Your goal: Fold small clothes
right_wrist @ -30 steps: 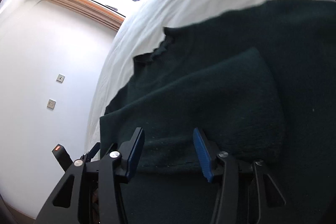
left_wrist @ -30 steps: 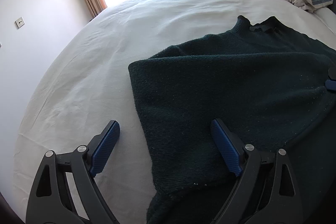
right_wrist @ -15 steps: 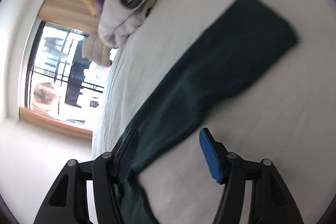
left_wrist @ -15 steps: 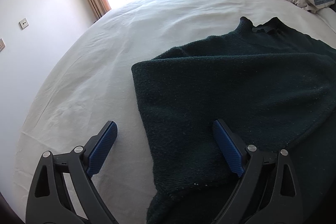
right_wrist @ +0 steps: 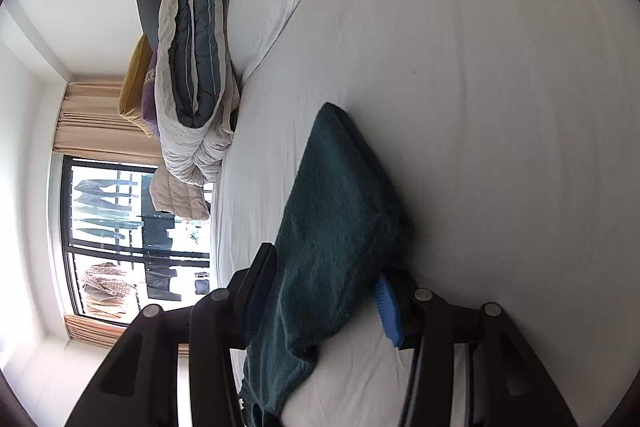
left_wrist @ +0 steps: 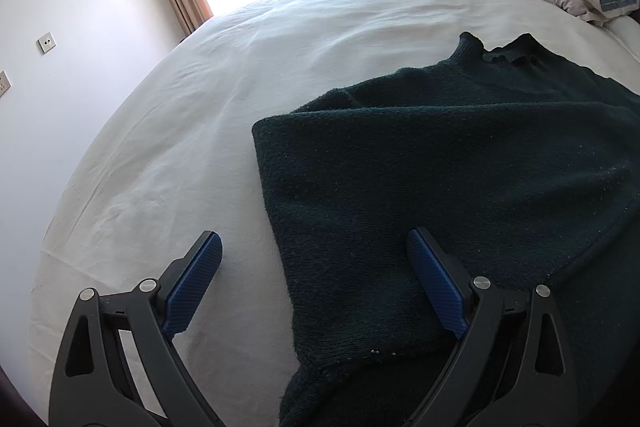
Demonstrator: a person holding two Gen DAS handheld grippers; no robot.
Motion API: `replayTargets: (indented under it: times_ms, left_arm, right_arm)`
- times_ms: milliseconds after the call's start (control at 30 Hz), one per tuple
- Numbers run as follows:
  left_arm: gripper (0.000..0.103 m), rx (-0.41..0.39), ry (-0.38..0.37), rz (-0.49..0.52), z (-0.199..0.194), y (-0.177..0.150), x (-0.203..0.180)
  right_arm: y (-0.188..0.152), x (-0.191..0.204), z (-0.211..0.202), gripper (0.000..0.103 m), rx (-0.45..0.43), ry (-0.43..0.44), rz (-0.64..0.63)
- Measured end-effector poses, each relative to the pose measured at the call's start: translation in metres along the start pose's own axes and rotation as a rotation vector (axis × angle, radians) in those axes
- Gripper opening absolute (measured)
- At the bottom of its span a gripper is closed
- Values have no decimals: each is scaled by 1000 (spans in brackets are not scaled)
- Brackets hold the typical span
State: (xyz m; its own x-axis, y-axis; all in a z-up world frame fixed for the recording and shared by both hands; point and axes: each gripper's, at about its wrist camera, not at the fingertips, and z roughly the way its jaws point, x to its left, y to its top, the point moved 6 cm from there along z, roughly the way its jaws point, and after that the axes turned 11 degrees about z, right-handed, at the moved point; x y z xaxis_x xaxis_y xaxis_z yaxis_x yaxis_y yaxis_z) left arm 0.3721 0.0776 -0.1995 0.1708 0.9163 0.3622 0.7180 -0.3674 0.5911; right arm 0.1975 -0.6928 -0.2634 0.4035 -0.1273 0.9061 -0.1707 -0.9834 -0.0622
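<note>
No writing or label could be read. The left gripper (left_wrist: pixel 314 283) stood released over the sweater (left_wrist: pixel 460 187); the right gripper (right_wrist: pixel 324 297), just closing, straddled its sleeve (right_wrist: pixel 336 227), grip unclear.

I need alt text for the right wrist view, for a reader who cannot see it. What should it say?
A dark green sweater sleeve lies stretched on a white bed sheet, passing between the blue-padded fingers of the right gripper, which have just been closing around it. The tilted view also shows a folded duvet and a bright window.
</note>
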Motion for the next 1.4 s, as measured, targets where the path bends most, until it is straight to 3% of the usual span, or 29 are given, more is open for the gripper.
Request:
replayTargets:
  times_ms: [167, 233, 333, 467, 567, 700, 767, 833, 967, 1067, 1167, 1400]
  left_arm:
    - [95, -1, -17, -15, 0, -3, 3]
    - [95, -2, -20, -17, 0, -3, 5]
    - [96, 5, -19, -20, -1, -3, 6]
    - [96, 22, -87, -91, -8, 1, 16]
    - [96, -38, -169, -218, -31, 5, 27]
    - [96, -121, -400, -356, -63, 23, 20]
    - [96, -137, -546, -404, -75, 35, 7]
    - [96, -130, -704, -447, -80, 51, -14]
    - [96, -58, -891, -541, -74, 59, -48]
    - [96, -10, -999, -582, -70, 68, -68]
    - [96, 7, -1058, -540, -74, 79, -92]
    - [96, 84, -1050, -490, -64, 86, -125]
  right_arm:
    - [9, 1, 5, 26, -1, 12, 9]
    - [9, 5, 7, 13, -11, -1, -9]
    - [-3, 18, 1, 11, -28, -20, -76]
    - [-54, 79, 3, 10, 2, -7, -292]
    - [-134, 137, 12, 10, 82, 22, -546]
    - [-301, 185, 19, 10, 217, 78, -1035]
    - [-390, 177, 21, 10, 283, 96, -1287]
    - [-455, 151, 27, 10, 311, 70, -1482]
    - [-526, 98, 34, 10, 400, 36, -1627]
    - [-546, 76, 30, 10, 398, 38, -1693]
    - [-546, 68, 30, 10, 403, 30, -1688]
    - [-548, 64, 22, 12, 358, 25, -1746]
